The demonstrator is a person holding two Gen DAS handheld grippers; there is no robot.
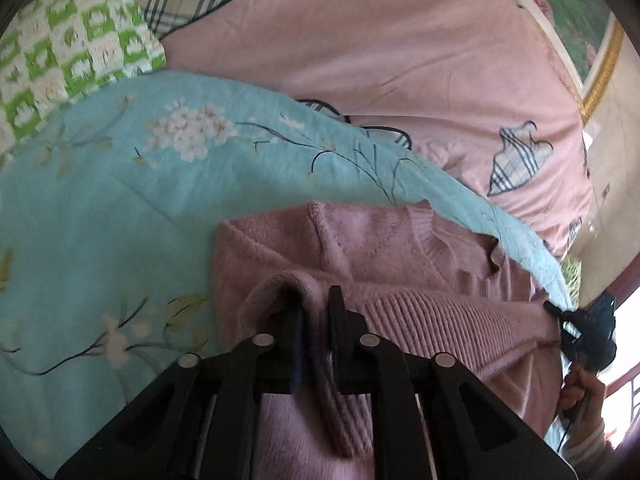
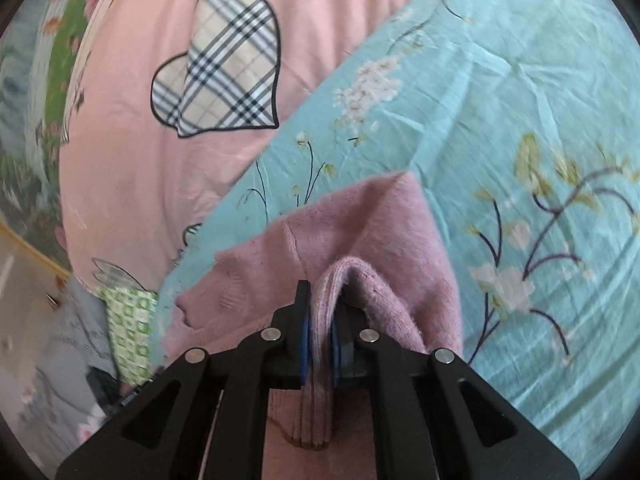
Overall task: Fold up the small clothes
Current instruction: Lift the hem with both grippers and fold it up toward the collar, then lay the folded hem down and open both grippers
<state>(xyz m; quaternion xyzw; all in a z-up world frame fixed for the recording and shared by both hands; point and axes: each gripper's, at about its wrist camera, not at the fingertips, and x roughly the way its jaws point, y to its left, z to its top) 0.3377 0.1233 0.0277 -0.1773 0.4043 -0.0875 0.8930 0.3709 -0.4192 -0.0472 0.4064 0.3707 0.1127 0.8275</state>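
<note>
Your left gripper [image 1: 314,320] and right gripper [image 2: 320,316] each clamp the sweater's [image 1: 400,256] ribbed hem, stretched sideways between them, body lying ahead on the blue quilt [image 1: 120,208].

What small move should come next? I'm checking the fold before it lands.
Probably carry both grippers forward together and lay the held hem toward the collar. The left gripper and right gripper each have their jaws shut on the ribbed edge of the pink sweater, which lies on the blue quilt with its upper part flat.
</note>
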